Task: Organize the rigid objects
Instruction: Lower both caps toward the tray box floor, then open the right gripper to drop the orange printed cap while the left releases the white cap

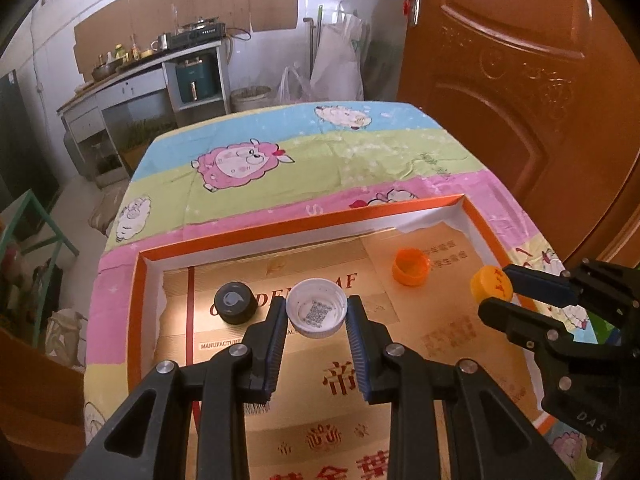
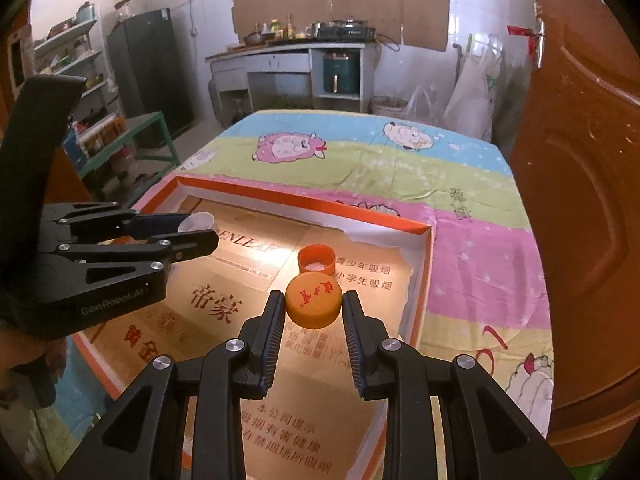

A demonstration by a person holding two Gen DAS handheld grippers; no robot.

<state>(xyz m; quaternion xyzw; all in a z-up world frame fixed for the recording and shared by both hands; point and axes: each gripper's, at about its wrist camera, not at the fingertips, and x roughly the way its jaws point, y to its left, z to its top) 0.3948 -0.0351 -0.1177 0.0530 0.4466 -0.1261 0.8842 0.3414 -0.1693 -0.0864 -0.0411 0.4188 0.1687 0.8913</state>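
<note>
My left gripper (image 1: 317,309) is shut on a white bottle cap (image 1: 317,307), open side up, held over the orange-rimmed cardboard tray (image 1: 280,226). My right gripper (image 2: 314,306) is shut on a yellow-orange cap (image 2: 314,306) with red print, over the tray's right part; it also shows in the left wrist view (image 1: 491,283). A black cap (image 1: 235,302) lies in the tray left of the white one. An orange cap (image 1: 411,266) lies open side up at the tray's back right, also in the right wrist view (image 2: 317,260). The left gripper (image 2: 196,232) appears at the right view's left.
The tray rests on a table with a sheep-print cloth (image 1: 320,152). A brown wooden door (image 1: 520,80) stands close on the right. A kitchen counter (image 2: 288,50), a dark fridge (image 2: 148,68) and a green shelf frame (image 2: 132,140) are beyond the table.
</note>
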